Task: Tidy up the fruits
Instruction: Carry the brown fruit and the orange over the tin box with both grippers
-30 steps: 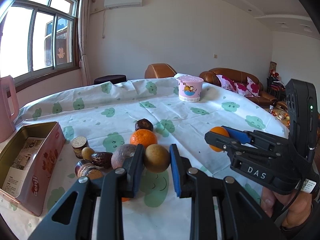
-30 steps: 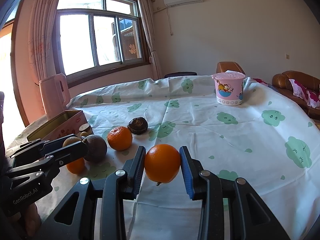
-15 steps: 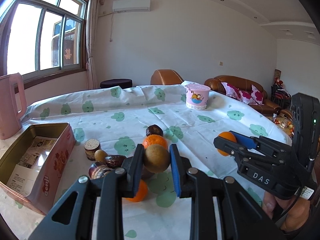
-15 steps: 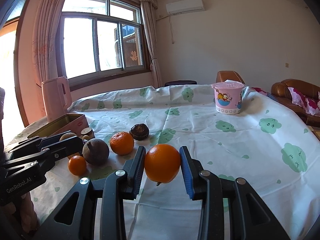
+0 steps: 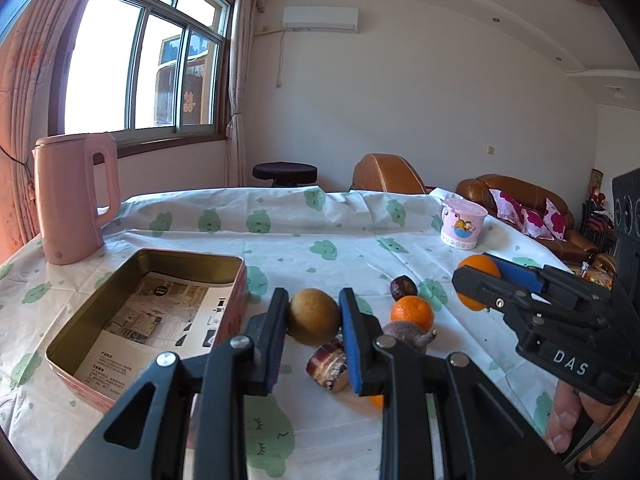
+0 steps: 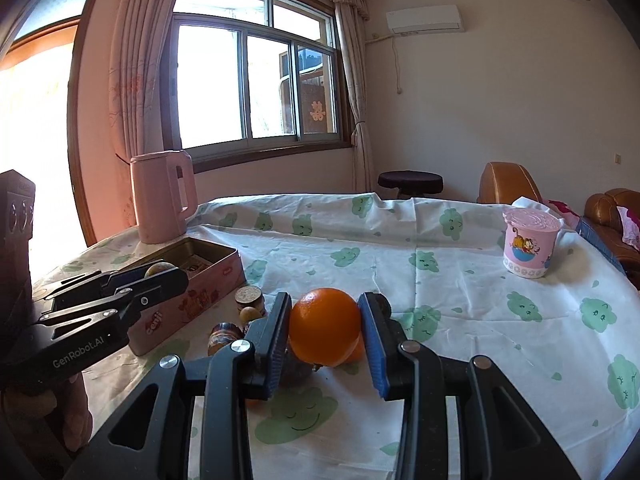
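Left gripper [image 5: 313, 316] is clamped on a brownish-green round fruit [image 5: 313, 316], both blue pads touching its sides, fruit off the table, lower centre of the left wrist view. Right gripper [image 6: 325, 326] is clamped on an orange [image 6: 325, 326], also off the table, lower centre of the right wrist view.

Open pink tin [image 5: 140, 312] sits at lower left of the left view, printed paper lining its bottom, no fruit visible in it. In the right view the left gripper's tips with its fruit overlap the tin's rim, left of centre.

Remaining fruit on the tablecloth [image 5: 340, 240], just right of the tin:
- 1 small orange [image 5: 412, 313], centre-right of the left view
- 1 dark round fruit [image 5: 403, 287] just behind it
- 1 purple-brown round fruit [image 5: 404, 334] in front of it, partly behind the left gripper's right finger
- 1 cut brownish piece [image 5: 327, 363] between the fingers, lower centre
- 1 cork-topped jar [image 6: 249, 299] and a small tan ball [image 6: 249, 314] next to the tin in the right view

Pink kettle [image 5: 76, 196] stands at far left, behind the tin. Pink cartoon cup [image 5: 464, 224] stands at right, well apart from the fruit.
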{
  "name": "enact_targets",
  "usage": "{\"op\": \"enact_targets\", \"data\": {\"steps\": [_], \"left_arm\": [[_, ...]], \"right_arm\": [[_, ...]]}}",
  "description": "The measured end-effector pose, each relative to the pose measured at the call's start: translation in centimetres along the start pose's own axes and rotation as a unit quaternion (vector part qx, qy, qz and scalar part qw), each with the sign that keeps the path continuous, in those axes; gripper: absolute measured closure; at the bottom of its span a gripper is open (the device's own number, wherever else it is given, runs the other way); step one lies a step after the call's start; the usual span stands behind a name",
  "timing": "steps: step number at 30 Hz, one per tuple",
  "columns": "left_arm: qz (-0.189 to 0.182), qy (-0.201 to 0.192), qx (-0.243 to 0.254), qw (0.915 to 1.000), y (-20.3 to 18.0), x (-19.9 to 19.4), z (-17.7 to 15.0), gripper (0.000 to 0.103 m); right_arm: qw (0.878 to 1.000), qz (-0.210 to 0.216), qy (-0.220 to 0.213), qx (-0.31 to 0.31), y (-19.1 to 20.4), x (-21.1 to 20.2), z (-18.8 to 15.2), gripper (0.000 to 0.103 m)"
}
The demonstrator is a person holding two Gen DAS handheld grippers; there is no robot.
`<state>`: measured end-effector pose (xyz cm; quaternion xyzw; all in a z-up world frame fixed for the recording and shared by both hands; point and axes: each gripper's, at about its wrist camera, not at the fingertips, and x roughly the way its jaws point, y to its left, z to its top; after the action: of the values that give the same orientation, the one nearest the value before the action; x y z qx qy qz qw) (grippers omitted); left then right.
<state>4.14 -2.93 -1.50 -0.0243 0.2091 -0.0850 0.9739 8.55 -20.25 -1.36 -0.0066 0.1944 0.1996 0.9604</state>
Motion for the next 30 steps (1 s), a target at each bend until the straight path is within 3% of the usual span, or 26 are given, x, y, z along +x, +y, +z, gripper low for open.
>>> {"op": "enact_targets", "data": {"steps": [13,30], "left_arm": [[0.04,0.017,-0.028,0.9987,5.8,1.0,0.5,0.076],[0.082,0.041,-0.042,0.9949,11.4,2.8,1.4,0.076]], "right_arm": [[0.997,0.054,0.014,-0.054,6.3,4.5,3.7,0.066],[0.991,0.101,0.045,-0.079,11.8,10.0,5.4,0.066]]}}
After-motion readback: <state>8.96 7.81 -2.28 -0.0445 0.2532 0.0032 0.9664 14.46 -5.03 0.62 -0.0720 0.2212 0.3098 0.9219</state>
